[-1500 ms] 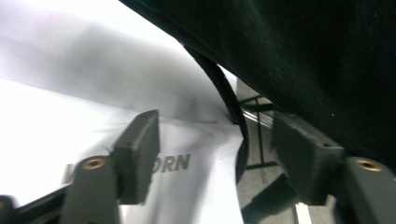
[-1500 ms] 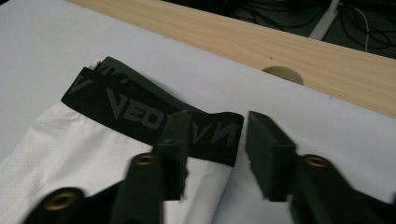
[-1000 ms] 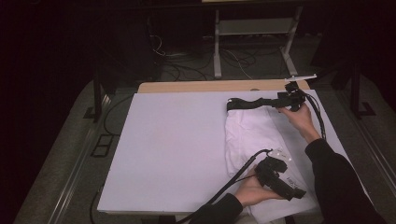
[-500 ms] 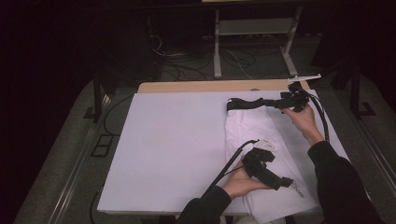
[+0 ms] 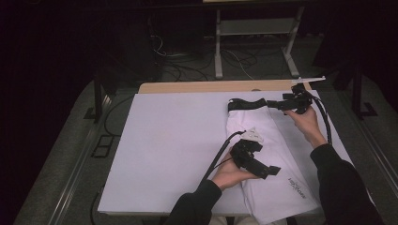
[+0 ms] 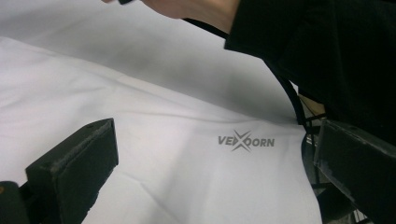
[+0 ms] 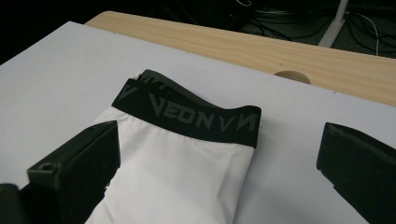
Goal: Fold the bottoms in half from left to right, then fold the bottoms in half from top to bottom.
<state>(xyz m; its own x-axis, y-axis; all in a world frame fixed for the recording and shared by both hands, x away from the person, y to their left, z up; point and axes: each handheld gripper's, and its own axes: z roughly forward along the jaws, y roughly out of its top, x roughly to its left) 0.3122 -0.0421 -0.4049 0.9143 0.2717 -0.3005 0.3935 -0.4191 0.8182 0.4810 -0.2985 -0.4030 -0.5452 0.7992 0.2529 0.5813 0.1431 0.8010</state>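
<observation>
A folded white garment (image 5: 277,145) lies at the right of the white table cover (image 5: 178,140), its black waistband (image 5: 246,104) at the far end. My left gripper (image 5: 271,169) hovers open over the garment's near half, above a grey printed logo (image 6: 246,141). The white fabric (image 6: 154,154) runs under both jaws. My right gripper (image 5: 274,104) is open at the far right and points at the waistband (image 7: 187,114), which reads VEON. Its jaws straddle the garment's top corner (image 7: 177,177) without touching it.
A strip of bare wooden tabletop (image 7: 280,51) with a round hole (image 7: 292,76) runs along the far edge. Beyond it stand a white metal frame (image 5: 253,42) and loose cables (image 5: 178,65) on the dark floor. The person's dark sleeve (image 6: 327,46) crosses above the garment.
My left gripper has moved left and a little farther up the garment, away from its near right corner. The right gripper has stayed by the waistband.
</observation>
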